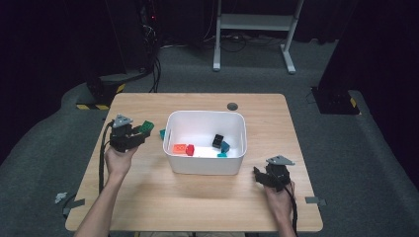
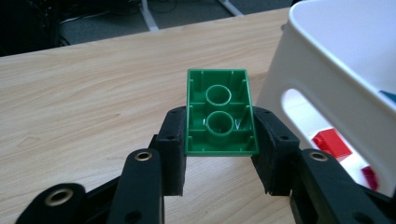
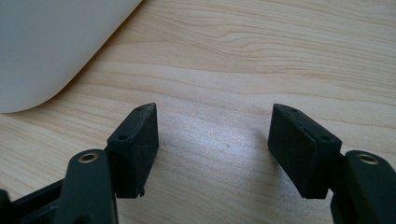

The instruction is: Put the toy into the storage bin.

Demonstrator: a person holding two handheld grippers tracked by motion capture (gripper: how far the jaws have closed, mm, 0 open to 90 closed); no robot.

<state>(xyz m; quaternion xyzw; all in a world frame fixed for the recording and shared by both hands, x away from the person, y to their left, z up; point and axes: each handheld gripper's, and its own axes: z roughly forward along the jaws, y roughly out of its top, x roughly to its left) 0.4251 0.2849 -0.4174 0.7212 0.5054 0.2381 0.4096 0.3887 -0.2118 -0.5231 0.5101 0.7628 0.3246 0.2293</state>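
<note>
Wooden desk (image 1: 148, 197) was seen beneath; left of the white bin (image 1: 205, 170), a green brick (image 2: 219, 112) was clamped between the left gripper (image 2: 219, 140) jaws, teal brick (image 1: 162, 133) just beside the bin; right gripper (image 3: 215, 140) jaws were held open, empty.

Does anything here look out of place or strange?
One teal brick lies on the table just outside the bin, while other bricks are inside. The left gripper holds a green brick with its hollow underside toward the camera. Nothing looks damaged.
</note>
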